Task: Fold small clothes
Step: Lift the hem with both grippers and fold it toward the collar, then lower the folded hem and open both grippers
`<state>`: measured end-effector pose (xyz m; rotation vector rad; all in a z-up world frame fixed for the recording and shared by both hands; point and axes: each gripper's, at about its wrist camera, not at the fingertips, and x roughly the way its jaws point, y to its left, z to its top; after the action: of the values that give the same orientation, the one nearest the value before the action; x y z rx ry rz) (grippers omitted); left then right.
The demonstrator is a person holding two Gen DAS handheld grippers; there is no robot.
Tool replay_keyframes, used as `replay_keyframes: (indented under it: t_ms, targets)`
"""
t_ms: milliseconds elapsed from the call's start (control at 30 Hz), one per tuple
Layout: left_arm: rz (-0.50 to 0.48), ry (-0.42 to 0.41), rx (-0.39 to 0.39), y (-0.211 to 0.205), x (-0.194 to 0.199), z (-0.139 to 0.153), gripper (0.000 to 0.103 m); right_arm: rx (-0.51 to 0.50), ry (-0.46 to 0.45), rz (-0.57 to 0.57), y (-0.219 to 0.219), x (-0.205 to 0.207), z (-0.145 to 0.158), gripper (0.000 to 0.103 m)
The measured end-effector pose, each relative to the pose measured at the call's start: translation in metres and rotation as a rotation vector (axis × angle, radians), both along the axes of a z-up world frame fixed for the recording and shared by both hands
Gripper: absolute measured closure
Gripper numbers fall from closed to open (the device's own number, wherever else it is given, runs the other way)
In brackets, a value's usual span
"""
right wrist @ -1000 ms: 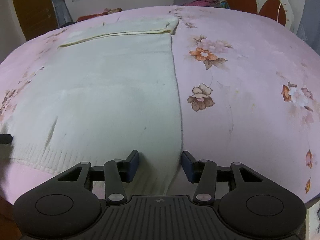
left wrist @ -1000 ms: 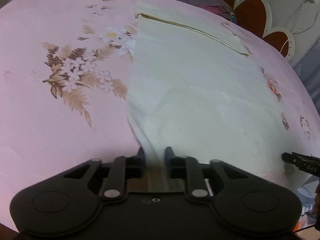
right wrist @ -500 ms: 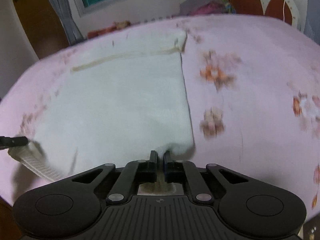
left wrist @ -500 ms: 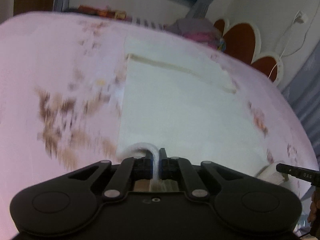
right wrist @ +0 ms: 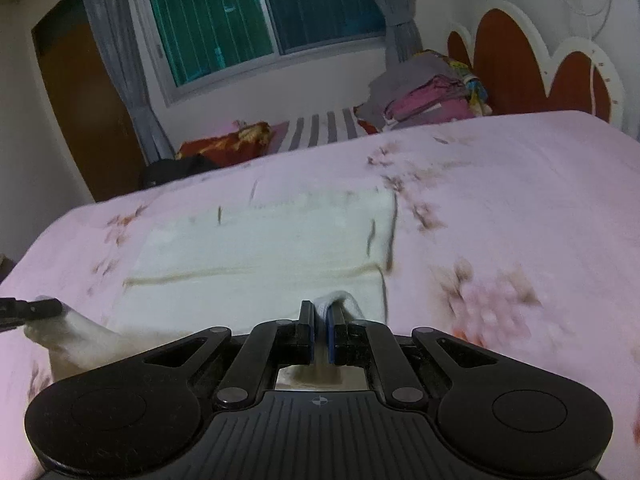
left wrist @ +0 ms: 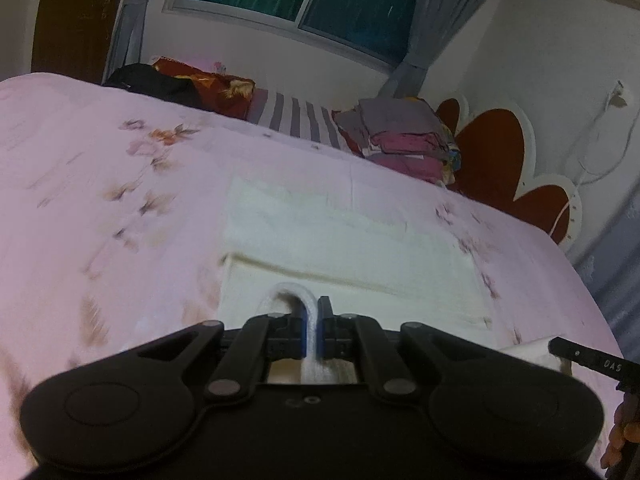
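Both grippers have risen and swung toward the far side of the bed (left wrist: 100,184), carrying the near hem of the cream knit garment (left wrist: 352,252) up off the sheet. Left gripper (left wrist: 311,322) and right gripper (right wrist: 319,322) each have jaws pinched tight on a hem corner, held apart so the fabric stays taut across its width, likely to fold the hem onto the garment's far half, which lies flat mid-bed.

A pink bed sheet (left wrist: 100,208) with brown flowers covers the bed, and far behind it are a pile of folded clothes (left wrist: 404,136), a red headboard (right wrist: 508,60), a window (right wrist: 256,16) and grey curtains (right wrist: 116,52).
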<state>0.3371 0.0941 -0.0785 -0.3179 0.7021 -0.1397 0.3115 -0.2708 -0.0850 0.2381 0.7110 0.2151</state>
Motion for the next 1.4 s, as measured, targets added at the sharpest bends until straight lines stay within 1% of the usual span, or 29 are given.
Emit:
replay_keyframes:
  t_ms: [133,267,367,467,567,700,800,900,933,967,1000,1033,1067,1133,1167,1200,1267,1367,1400]
  targets:
    - [0.009,-0.008,0.007,-0.004,0.036,-0.002,0.099,0.001,-0.013,0.004,0.002,0.043,-0.006,0.098]
    - [0.056,-0.012,-0.003,-0.001,0.071,-0.005,0.099,0.023,-0.008,-0.004,-0.002,0.081,-0.012,0.098]
    - [0.08,0.004,-0.005,0.0,0.099,-0.01,0.099,0.046,0.009,-0.022,-0.007,0.114,-0.018,0.098]
    - [0.091,0.026,0.013,-0.002,0.124,-0.019,0.099,0.09,0.048,-0.044,-0.013,0.144,-0.029,0.098]
    - [0.1,0.05,0.037,-0.006,0.144,-0.027,0.098,0.113,0.094,-0.058,-0.017,0.17,-0.043,0.098]
    - [0.106,0.075,0.088,-0.01,0.164,-0.038,0.098,0.126,0.135,-0.063,-0.021,0.195,-0.057,0.098]
    - [0.114,0.093,0.108,-0.012,0.175,-0.044,0.096,0.122,0.142,-0.059,-0.021,0.207,-0.062,0.097]
    - [0.13,0.092,0.129,-0.011,0.186,-0.046,0.085,0.1,0.144,-0.056,-0.021,0.217,-0.067,0.097]
    - [0.13,0.091,0.137,-0.011,0.188,-0.046,0.075,0.1,0.146,-0.05,-0.021,0.22,-0.068,0.097]
    - [0.136,0.086,0.15,-0.01,0.19,-0.045,0.057,0.096,0.15,-0.048,-0.02,0.223,-0.07,0.097]
    - [0.142,0.076,0.164,-0.009,0.191,-0.043,0.048,0.093,0.157,-0.046,-0.021,0.225,-0.071,0.097]
    - [0.151,0.058,0.187,-0.009,0.191,-0.04,0.036,0.095,0.163,-0.041,-0.022,0.228,-0.072,0.097]
    - [0.151,0.041,0.202,-0.008,0.19,-0.037,0.034,0.101,0.17,-0.035,-0.023,0.23,-0.072,0.096]
    - [0.124,0.04,0.184,-0.003,0.189,-0.034,0.034,0.106,0.173,-0.031,-0.026,0.233,-0.073,0.083]
    - [0.11,0.037,0.171,0.0,0.187,-0.032,0.034,0.098,0.159,-0.037,-0.027,0.233,-0.072,0.054]
    - [0.091,0.031,0.166,0.001,0.186,-0.032,0.034,0.082,0.137,-0.043,-0.027,0.233,-0.07,0.029]
    - [0.047,0.023,0.164,0.002,0.183,-0.031,0.034,0.058,0.093,-0.032,-0.028,0.23,-0.065,0.028]
    - [-0.044,0.031,0.142,0.0,0.184,-0.035,0.033,0.064,0.071,-0.013,-0.033,0.231,-0.062,0.028]
    - [-0.065,0.035,0.156,-0.004,0.185,-0.037,0.033,0.066,0.063,-0.009,-0.034,0.23,-0.061,0.028]
